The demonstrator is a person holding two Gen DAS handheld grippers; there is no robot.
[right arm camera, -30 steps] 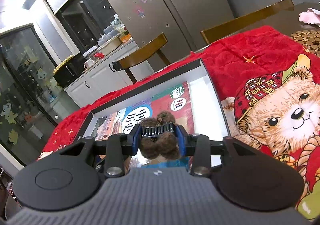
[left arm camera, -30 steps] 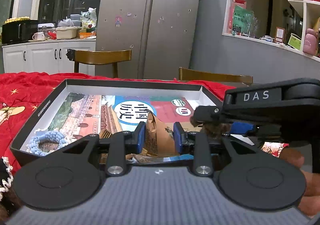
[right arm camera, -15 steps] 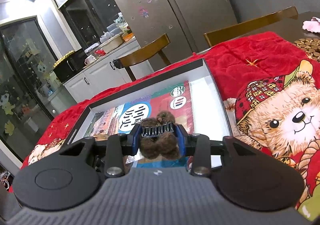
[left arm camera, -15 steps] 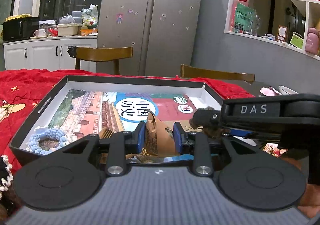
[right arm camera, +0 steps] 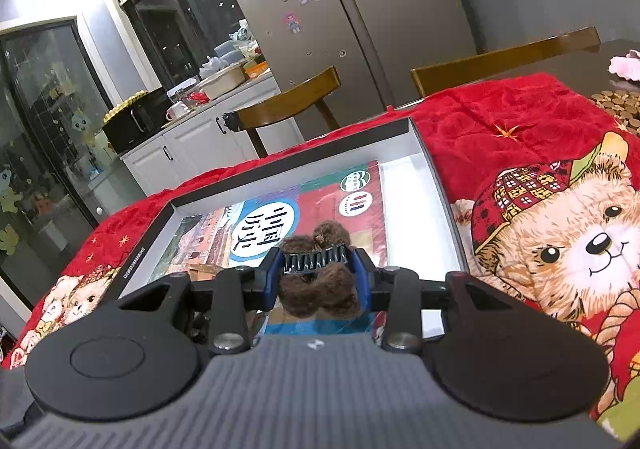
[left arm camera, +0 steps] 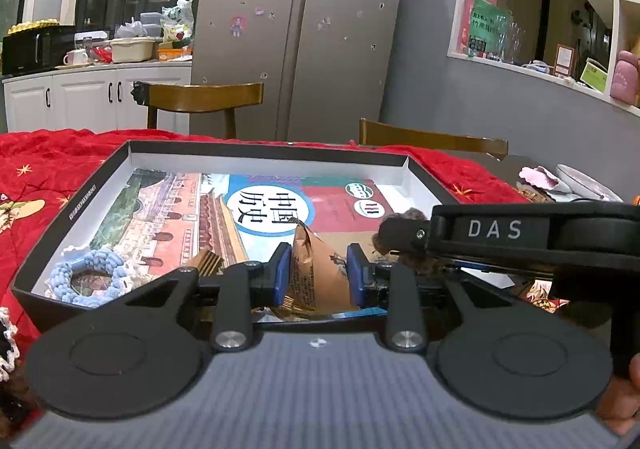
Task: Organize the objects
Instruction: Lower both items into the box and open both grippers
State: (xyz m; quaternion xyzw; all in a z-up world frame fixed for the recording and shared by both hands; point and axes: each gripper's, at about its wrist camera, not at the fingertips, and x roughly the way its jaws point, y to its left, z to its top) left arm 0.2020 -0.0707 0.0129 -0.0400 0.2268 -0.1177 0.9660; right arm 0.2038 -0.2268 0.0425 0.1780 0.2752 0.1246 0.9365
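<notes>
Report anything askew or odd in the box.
Nothing is spilled or damaged. The book lies flat in the box, with the blue ring loose in the near left corner.

My right gripper (right arm camera: 318, 279) has rolled a little, so the black box (right arm camera: 436, 185) and red blanket (right arm camera: 500, 137) now sit more level in its view. From my left gripper (left arm camera: 318, 275), the right one's far end has dropped slightly.
</notes>
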